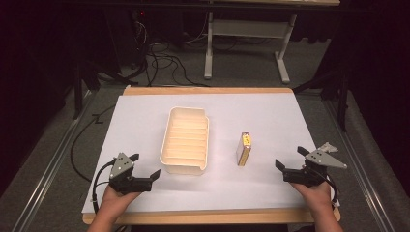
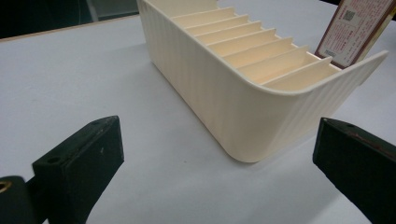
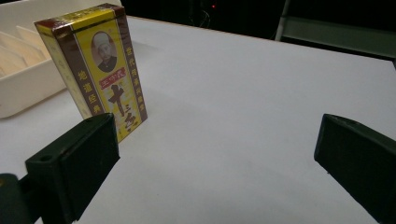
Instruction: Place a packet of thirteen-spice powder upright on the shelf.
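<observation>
A cream slotted tray (image 1: 186,140) with several dividers sits at the middle of the white table sheet; its ribbed wall (image 2: 224,98) fills the left gripper view. To its right stands an upright yellow and brown box (image 1: 244,149), seen close in the right gripper view (image 3: 100,65) with printed characters and a portrait. My left gripper (image 1: 145,166) rests near the tray's front left corner, open and empty. My right gripper (image 1: 291,157) sits right of the box, open and empty, jaws wide apart.
The white sheet (image 1: 270,113) covers a wooden table top. Behind the table lie floor cables (image 1: 159,63) and a white table frame (image 1: 246,34). Metal rails (image 1: 48,164) run along both sides.
</observation>
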A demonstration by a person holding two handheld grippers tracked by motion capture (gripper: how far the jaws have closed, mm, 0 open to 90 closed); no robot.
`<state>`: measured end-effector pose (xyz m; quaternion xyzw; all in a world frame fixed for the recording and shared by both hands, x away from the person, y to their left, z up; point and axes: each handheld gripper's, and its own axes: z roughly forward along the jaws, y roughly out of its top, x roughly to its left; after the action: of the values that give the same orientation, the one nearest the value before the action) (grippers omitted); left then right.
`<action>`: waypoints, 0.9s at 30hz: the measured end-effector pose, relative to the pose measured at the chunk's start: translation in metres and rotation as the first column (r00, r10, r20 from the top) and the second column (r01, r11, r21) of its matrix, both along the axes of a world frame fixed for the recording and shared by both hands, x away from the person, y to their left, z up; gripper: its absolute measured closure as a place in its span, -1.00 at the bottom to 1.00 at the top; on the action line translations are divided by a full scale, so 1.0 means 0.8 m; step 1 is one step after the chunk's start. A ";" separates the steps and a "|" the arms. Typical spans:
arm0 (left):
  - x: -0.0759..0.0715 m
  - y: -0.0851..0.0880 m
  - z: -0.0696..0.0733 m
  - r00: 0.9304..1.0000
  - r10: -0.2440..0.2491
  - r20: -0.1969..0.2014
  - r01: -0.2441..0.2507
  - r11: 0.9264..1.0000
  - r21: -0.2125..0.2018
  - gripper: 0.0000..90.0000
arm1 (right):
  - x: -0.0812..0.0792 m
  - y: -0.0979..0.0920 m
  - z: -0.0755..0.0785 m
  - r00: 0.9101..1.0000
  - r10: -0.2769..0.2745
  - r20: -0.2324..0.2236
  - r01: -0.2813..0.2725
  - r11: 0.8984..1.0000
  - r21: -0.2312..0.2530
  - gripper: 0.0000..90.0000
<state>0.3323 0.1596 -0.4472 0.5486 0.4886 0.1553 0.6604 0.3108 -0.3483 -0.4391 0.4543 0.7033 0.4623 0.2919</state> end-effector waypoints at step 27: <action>-0.001 -0.003 -0.001 1.000 -0.023 -0.001 0.023 1.000 0.008 -0.94 | -0.005 0.032 0.009 0.997 0.075 0.030 -0.075 0.997 0.011 -1.00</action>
<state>0.3314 0.1569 -0.4482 0.5567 0.4820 0.1494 0.6598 0.3068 -0.3227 -0.4316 0.4225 0.7127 0.4839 0.2819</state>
